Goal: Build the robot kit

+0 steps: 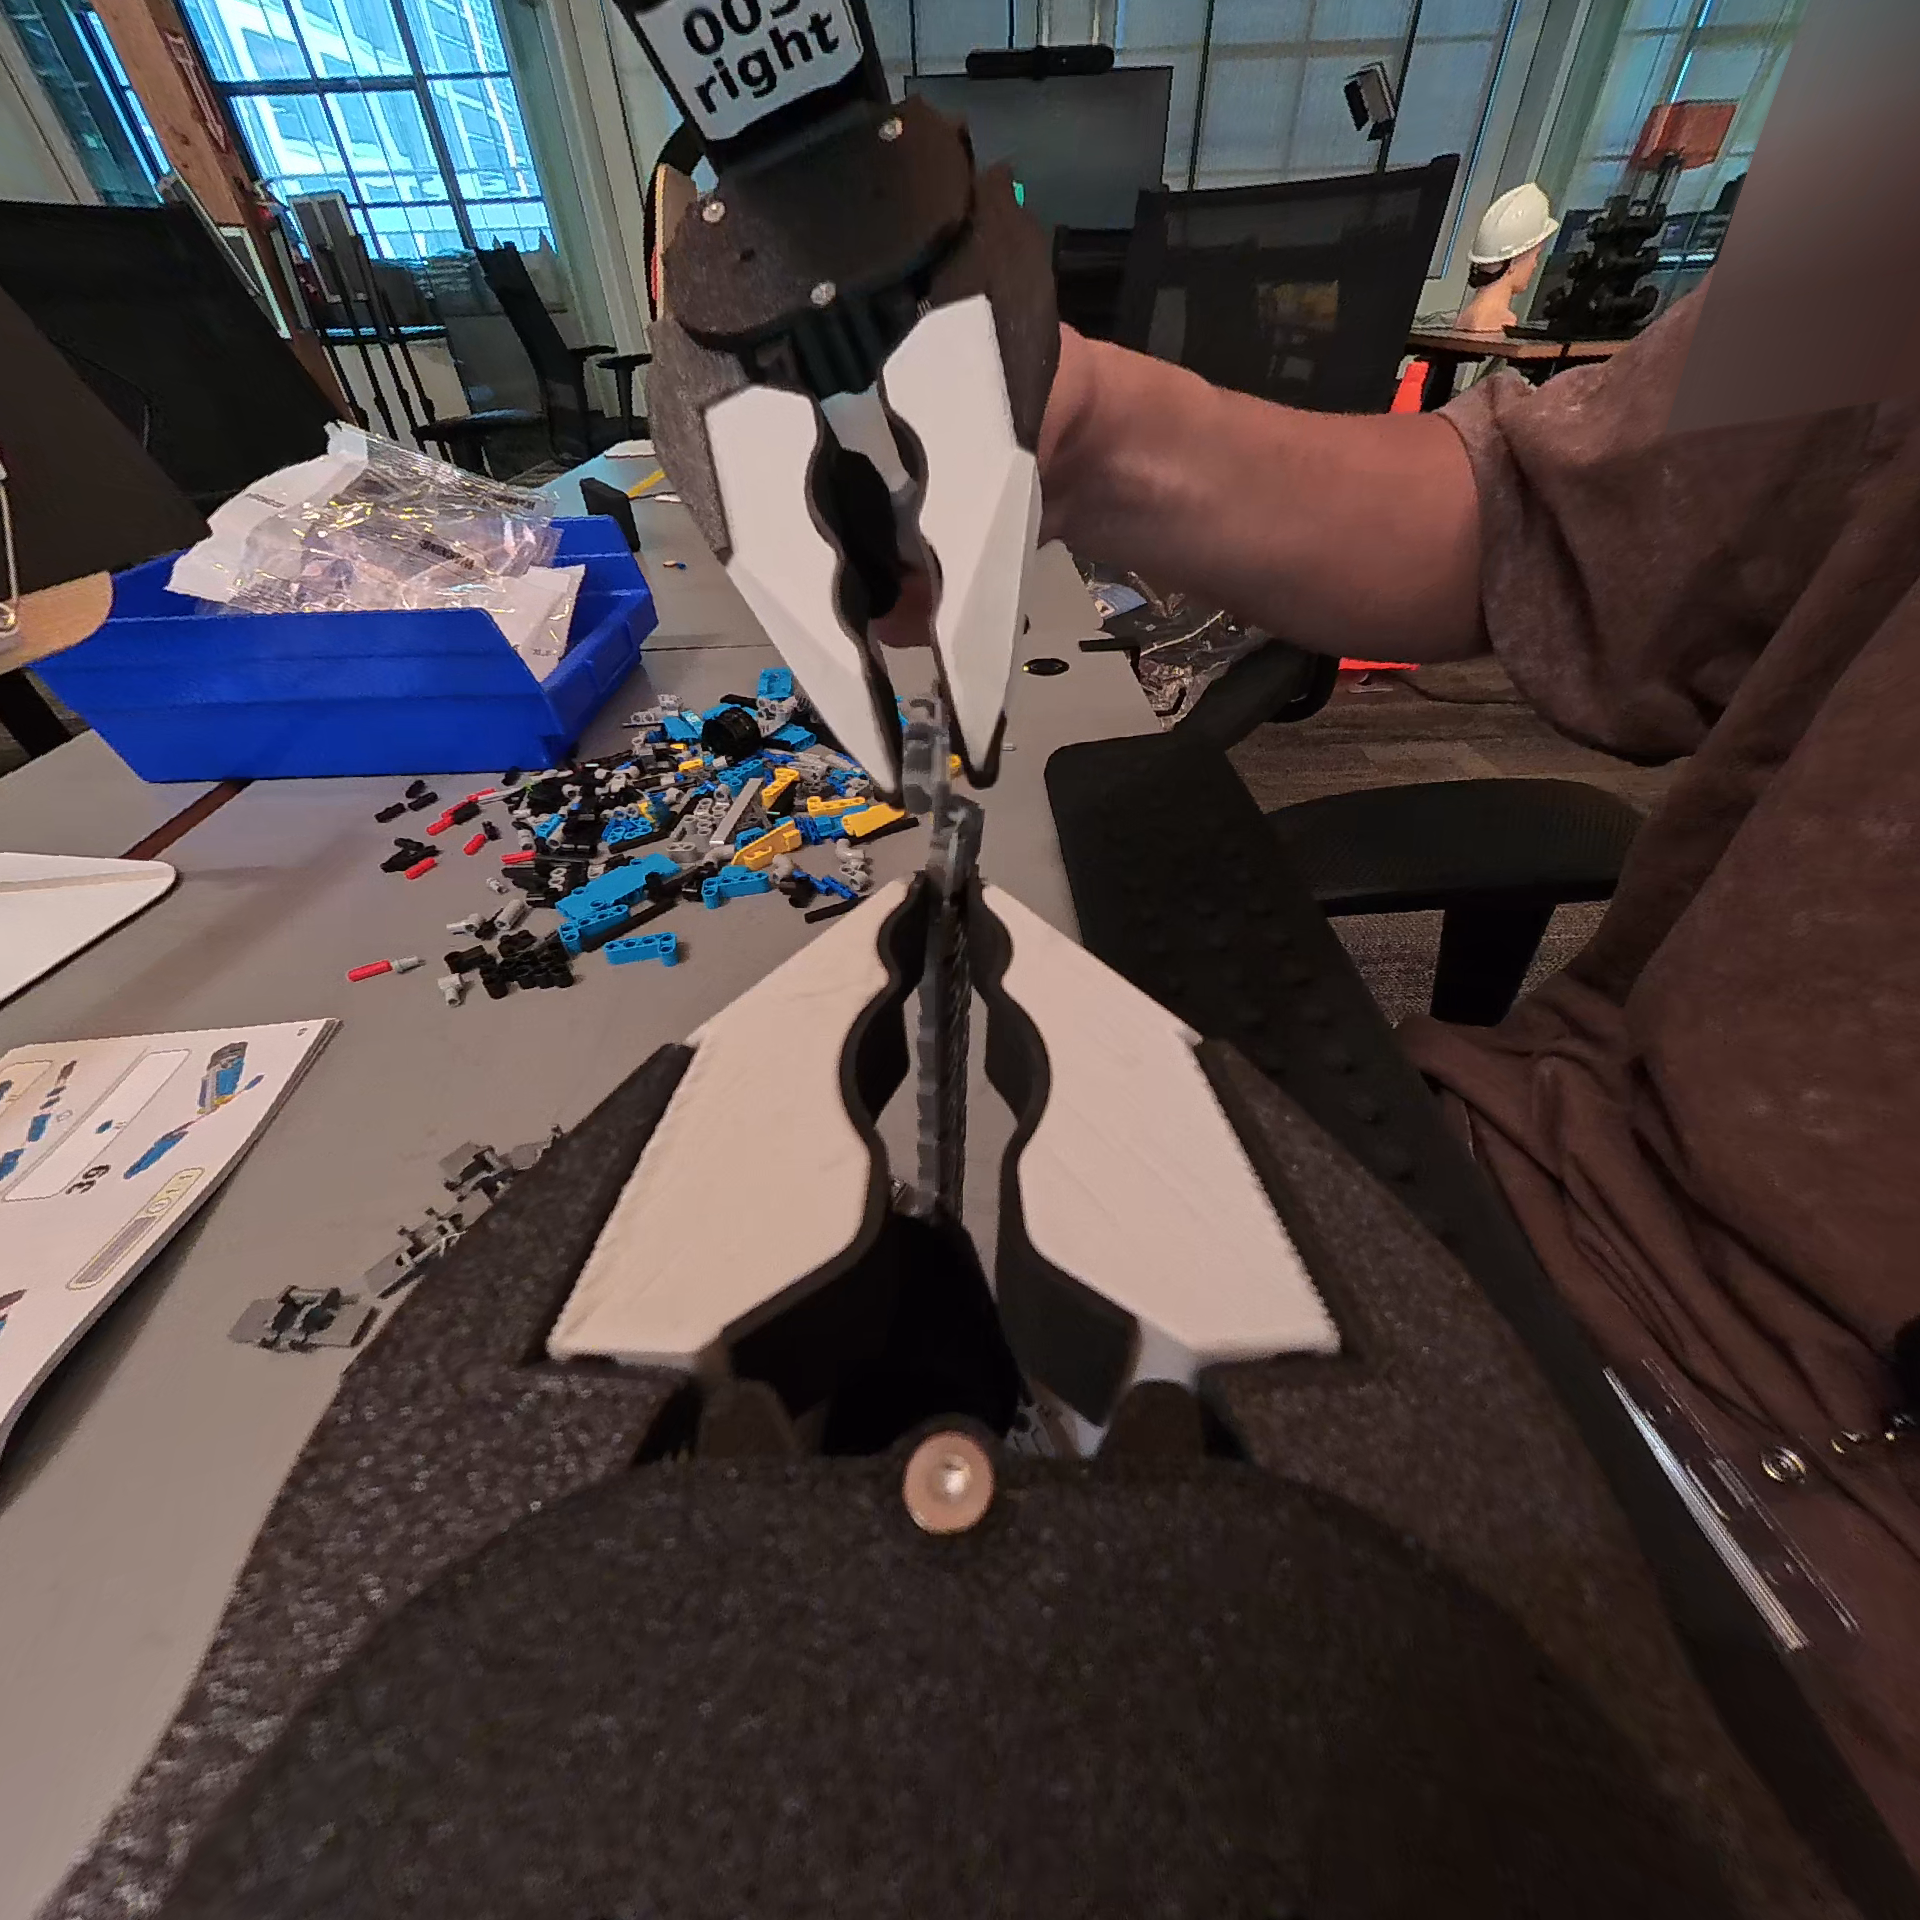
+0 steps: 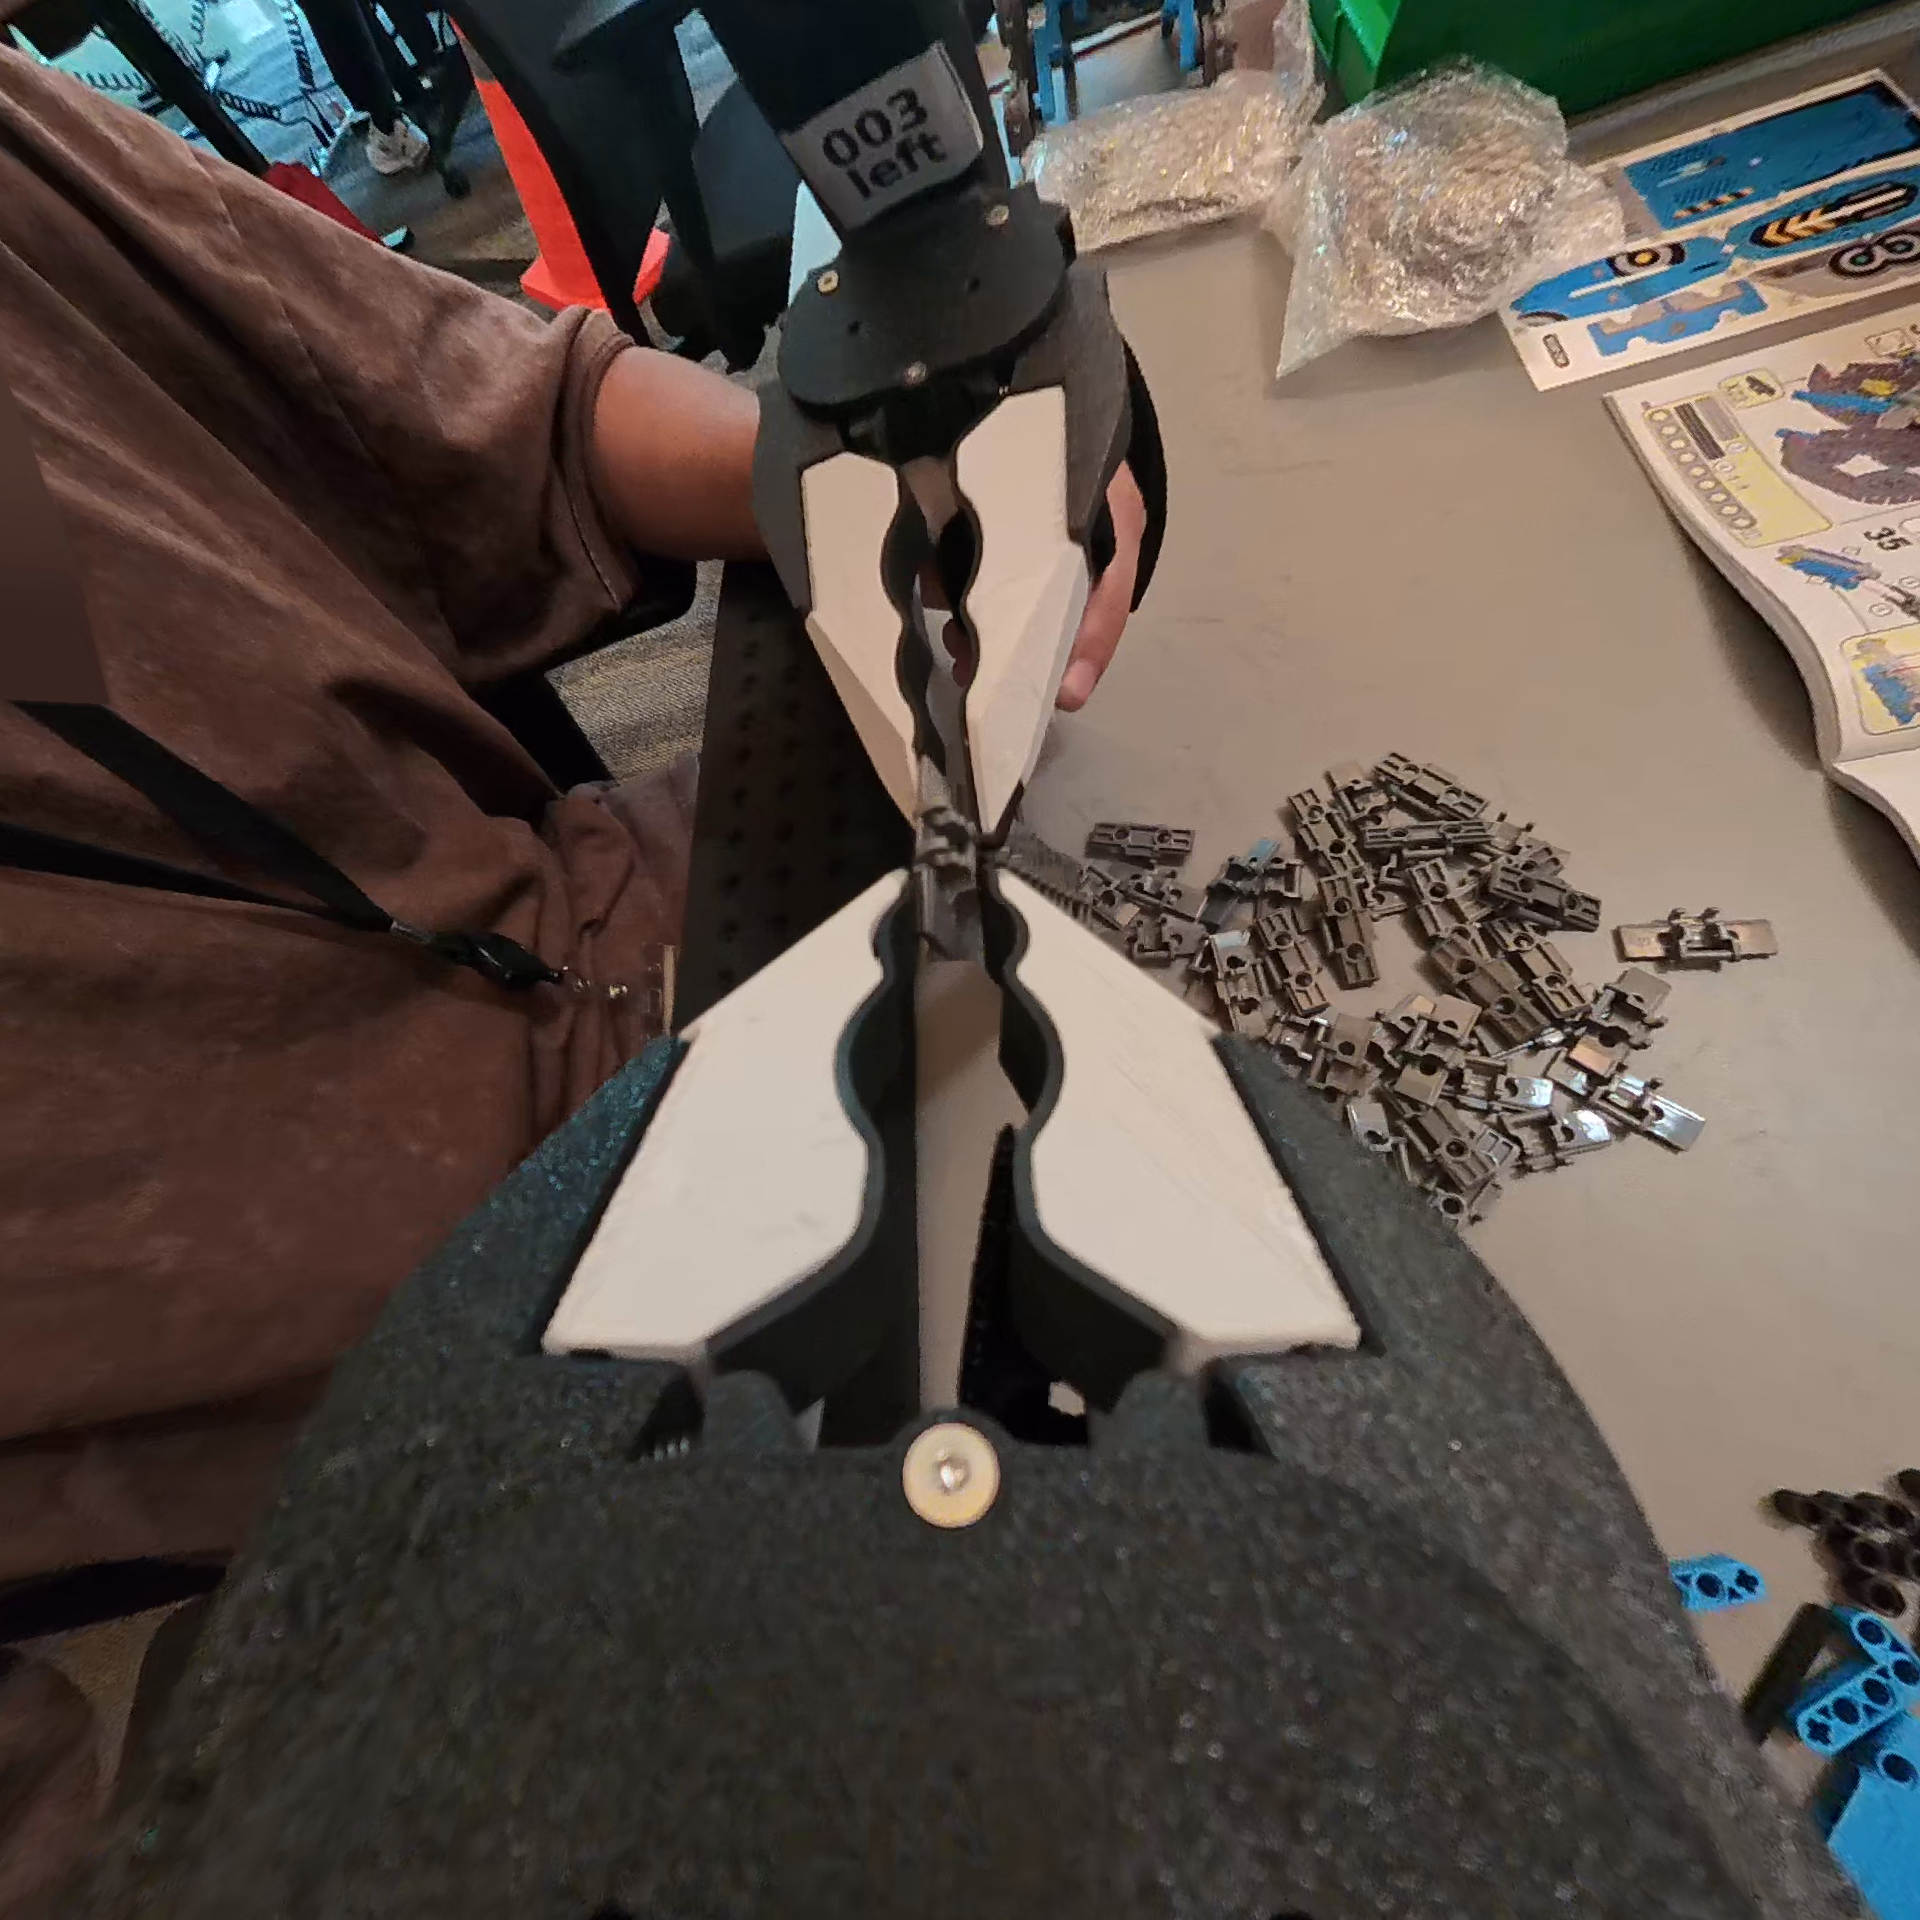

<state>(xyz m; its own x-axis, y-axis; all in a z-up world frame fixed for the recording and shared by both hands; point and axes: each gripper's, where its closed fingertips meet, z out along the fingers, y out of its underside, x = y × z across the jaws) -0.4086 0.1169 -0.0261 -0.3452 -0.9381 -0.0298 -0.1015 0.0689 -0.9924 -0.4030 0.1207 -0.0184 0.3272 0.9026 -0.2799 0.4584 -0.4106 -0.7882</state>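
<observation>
while both grippers meet tip to tip above the near table edge (image 1: 260, 1507), the left gripper (image 1: 948, 899) pinches a grey track chain (image 1: 945, 1039) and the right gripper (image 2: 948, 883) pinches one grey link (image 2: 945, 836) touching its end; loose links (image 2: 1455, 997) lie right.

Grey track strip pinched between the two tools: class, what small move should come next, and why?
Probably press the two tools gently together: the left tool grips the grey track strip, the right tool a single link, ends touching but not visibly joined.
</observation>
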